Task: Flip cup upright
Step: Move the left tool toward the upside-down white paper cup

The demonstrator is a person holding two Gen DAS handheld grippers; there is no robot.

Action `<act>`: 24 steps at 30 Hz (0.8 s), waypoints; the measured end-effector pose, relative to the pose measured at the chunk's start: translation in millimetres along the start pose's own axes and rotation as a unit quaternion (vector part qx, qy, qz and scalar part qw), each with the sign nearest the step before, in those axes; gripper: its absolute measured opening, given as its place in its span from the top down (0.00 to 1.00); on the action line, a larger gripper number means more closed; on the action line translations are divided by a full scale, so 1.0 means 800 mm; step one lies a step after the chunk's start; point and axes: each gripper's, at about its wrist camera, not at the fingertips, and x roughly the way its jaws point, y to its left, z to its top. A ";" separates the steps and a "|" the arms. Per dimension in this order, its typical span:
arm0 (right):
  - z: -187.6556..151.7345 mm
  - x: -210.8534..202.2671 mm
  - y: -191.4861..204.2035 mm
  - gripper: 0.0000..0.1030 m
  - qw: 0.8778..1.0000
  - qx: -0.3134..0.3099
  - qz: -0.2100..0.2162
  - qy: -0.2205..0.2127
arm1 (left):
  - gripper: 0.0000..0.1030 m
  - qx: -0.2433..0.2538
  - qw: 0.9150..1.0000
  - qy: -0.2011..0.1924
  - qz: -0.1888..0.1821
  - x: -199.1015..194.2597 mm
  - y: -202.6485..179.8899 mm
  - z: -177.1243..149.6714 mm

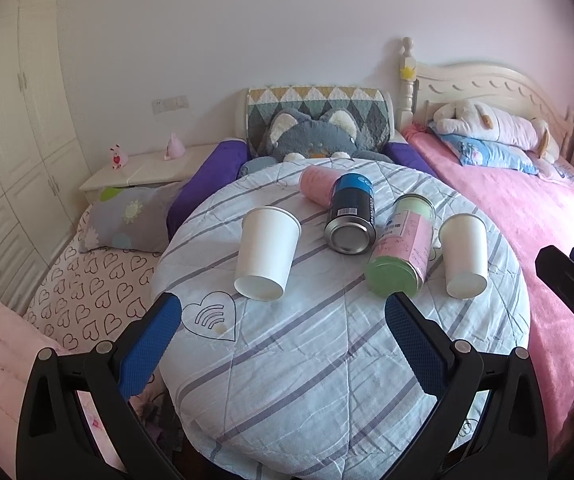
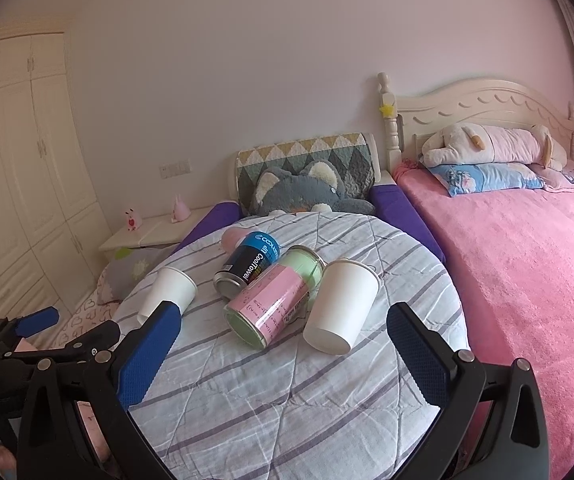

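Two white paper cups lie on their sides on a round table under a striped cloth. The left cup has its base toward me; it also shows in the right wrist view. The right cup shows large in the right wrist view. My left gripper is open and empty, just short of the left cup. My right gripper is open and empty, just short of the right cup and the green can.
Between the cups lie a blue-black can, a green and pink can and a pink can. A grey plush sits behind the table. A pink bed is to the right, a nightstand to the left.
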 end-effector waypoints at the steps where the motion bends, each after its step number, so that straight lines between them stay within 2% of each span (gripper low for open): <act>1: 0.001 0.003 -0.002 0.00 1.000 0.000 0.000 0.002 | 0.00 -0.001 1.000 0.000 0.001 0.003 0.000 0.002; 15: 0.006 0.036 -0.019 0.00 1.000 0.006 0.011 0.017 | 0.00 -0.004 1.000 0.005 0.004 0.027 -0.008 0.025; 24: 0.005 0.046 -0.015 0.00 1.000 0.004 0.012 0.027 | 0.00 0.001 1.000 0.008 -0.008 0.029 -0.008 0.028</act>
